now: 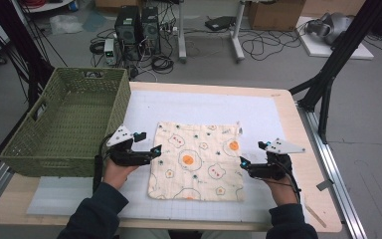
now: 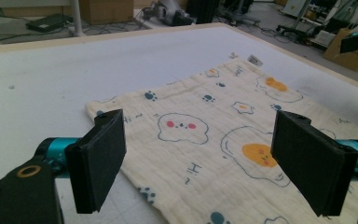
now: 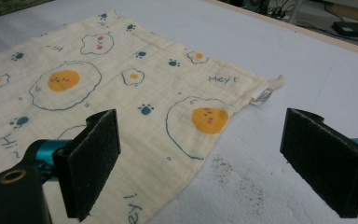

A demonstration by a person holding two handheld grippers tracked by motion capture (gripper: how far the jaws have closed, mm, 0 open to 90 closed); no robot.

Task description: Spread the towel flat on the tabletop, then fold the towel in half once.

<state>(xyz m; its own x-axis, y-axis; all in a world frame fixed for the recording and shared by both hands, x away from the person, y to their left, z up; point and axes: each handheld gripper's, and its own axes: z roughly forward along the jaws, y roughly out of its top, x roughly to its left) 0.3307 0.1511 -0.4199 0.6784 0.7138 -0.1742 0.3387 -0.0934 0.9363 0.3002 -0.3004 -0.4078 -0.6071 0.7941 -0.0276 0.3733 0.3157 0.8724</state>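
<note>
Cloth (image 1: 196, 160) lies flat on the white mat (image 1: 258, 112), mid-table, bare mat showing on its far side and to the right. Left gripper (image 1: 154, 150) sits at the cloth's left edge, right gripper (image 1: 244, 164) at its right edge; both have jaws standing wide apart, nothing clamped. Green woven basket (image 1: 27, 149) at the table's left edge, nothing visible inside. Cloth: cream, fried-egg and paw prints, small tag (image 3: 262, 95) at one corner.
</note>
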